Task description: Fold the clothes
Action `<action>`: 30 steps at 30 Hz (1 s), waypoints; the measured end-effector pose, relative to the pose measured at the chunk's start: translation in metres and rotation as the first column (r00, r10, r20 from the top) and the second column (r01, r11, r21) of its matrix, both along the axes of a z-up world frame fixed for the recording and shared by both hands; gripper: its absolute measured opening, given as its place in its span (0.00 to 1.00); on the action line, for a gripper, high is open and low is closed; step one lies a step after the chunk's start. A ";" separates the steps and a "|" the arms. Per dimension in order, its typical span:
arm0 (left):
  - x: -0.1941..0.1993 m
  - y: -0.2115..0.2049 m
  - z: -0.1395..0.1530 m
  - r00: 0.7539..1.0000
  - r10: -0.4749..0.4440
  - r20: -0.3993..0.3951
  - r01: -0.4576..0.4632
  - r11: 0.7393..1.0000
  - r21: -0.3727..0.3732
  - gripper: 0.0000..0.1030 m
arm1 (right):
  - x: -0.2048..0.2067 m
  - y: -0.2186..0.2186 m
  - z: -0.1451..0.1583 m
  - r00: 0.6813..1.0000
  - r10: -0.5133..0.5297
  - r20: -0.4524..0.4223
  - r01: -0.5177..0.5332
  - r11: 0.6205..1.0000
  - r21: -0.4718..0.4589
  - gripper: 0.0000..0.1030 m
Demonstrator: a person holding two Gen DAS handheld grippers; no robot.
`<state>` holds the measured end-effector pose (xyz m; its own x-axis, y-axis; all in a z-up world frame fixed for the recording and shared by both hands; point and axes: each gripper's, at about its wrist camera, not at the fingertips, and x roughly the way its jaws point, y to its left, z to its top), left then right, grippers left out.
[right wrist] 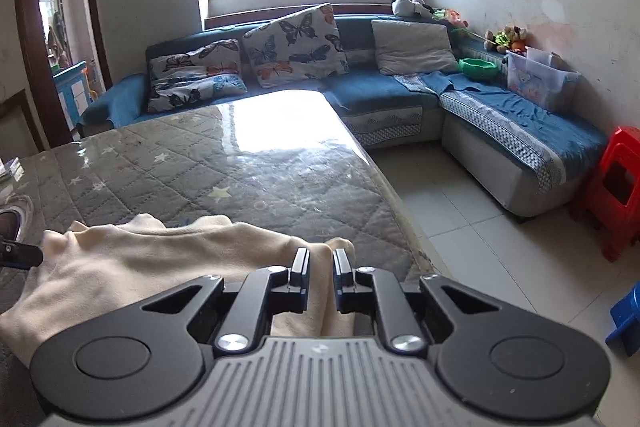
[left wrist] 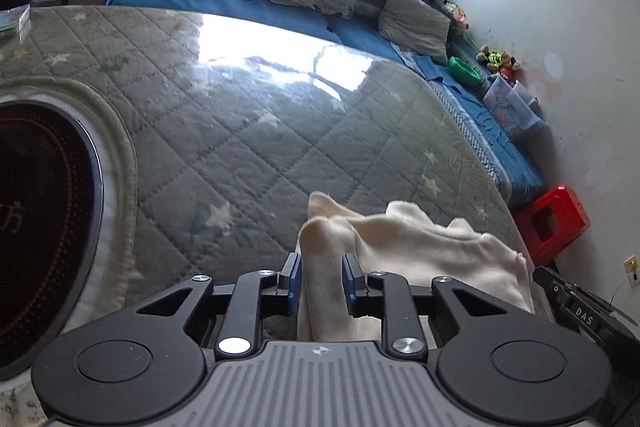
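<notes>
**A:** Where is the cloth lying, and which way does it run?

**B:** The cream cloth (right wrist: 160, 259) lies bunched at the near edge of the counter (right wrist: 224, 167), close to its right-hand edge. Its long axis runs sideways along that near edge, from one pair of tongs to the other. In the left wrist view one end of the cloth (left wrist: 420, 247) rises in a fold between the fingers and the rest trails off to the right.

**A:** What does each view give that the other lacks?

**B:** The left wrist view shows a dark round plate (left wrist: 44, 211) set in the counter's left part, and the right tongs only as a black corner at the picture's right edge. The right wrist view shows the tiled floor (right wrist: 460, 211) past the counter's right edge, the whole blue sofa (right wrist: 400, 87) and a red stool (right wrist: 616, 187), with a bit of the left tongs at the far left edge.

**A:** And the tongs?

**B:** The left tongs (left wrist: 320, 279) stand narrowly apart with a thick fold of cloth filling the gap; the blue pads (left wrist: 295, 279) touch it on both sides. The right tongs (right wrist: 321, 275) are nearly closed, pinching a thin ridge of the cloth's other end.
</notes>
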<state>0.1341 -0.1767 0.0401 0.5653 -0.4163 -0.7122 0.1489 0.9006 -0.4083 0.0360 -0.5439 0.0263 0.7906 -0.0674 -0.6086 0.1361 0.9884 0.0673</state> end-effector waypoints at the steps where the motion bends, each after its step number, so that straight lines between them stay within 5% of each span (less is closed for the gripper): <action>1: 0.000 0.000 0.001 1.000 0.001 0.007 -0.001 1.000 -0.003 0.23 | 0.002 0.002 0.002 1.000 0.013 0.003 -0.013 1.000 0.008 0.11; 23: 0.029 -0.043 -0.005 0.993 -0.090 0.073 0.085 0.994 0.074 0.26 | 0.057 0.028 -0.019 0.996 0.075 -0.039 -0.073 0.996 0.043 0.18; 30: 0.033 -0.060 -0.010 0.990 -0.108 0.091 0.091 0.981 0.174 0.28 | 0.056 0.033 -0.022 0.996 0.078 -0.051 -0.077 0.997 0.025 0.27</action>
<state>0.1667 -0.2370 0.0304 0.5981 -0.3529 -0.7195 0.2737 0.9338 -0.2304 0.0922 -0.5104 0.0046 0.7602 0.0075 -0.6496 0.0630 0.9944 0.0852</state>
